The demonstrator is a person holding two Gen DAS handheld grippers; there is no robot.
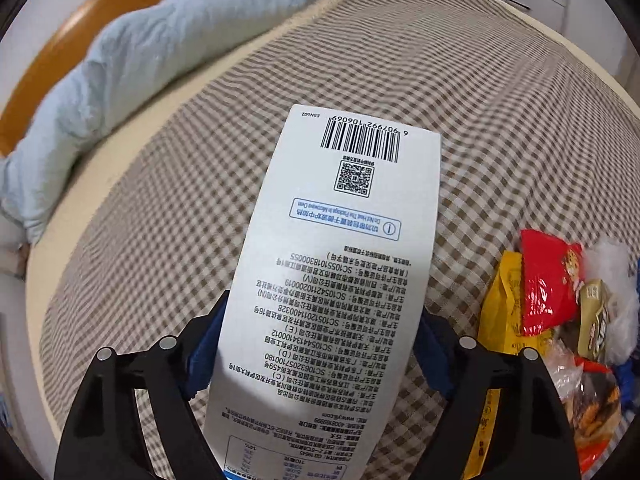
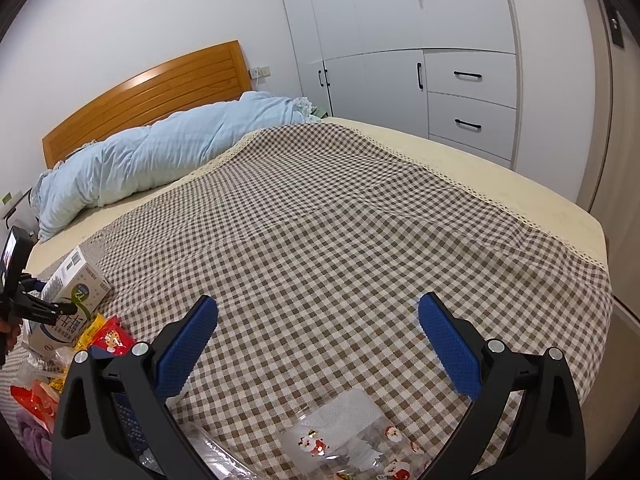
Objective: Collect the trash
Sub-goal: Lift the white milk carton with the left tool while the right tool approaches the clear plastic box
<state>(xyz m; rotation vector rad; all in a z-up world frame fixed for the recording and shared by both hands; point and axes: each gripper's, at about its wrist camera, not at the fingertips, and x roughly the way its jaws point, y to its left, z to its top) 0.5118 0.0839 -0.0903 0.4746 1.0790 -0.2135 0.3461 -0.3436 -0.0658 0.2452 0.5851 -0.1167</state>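
Observation:
A white milk carton [image 1: 344,248], printed with a barcode and small text, lies lengthwise between the fingers of my left gripper [image 1: 324,308]. The blue pads [image 1: 202,352] sit against its two long sides, so the gripper is shut on it. In the right wrist view the same carton [image 2: 76,284] sits tilted at the far left over a trash pile, with the left gripper [image 2: 40,306] on it. The pile holds a red wrapper [image 1: 548,280], a yellow wrapper [image 1: 500,312] and other snack bags. My right gripper [image 2: 318,300] is open above the checked cloth, with nothing between its fingers.
A brown-checked cloth [image 2: 360,220] covers the bed. A light blue quilt [image 2: 160,152] lies along the wooden headboard [image 2: 152,92]. A clear bag with Santa prints [image 2: 352,440] lies just under the right gripper. White wardrobes [image 2: 440,60] stand beyond the bed.

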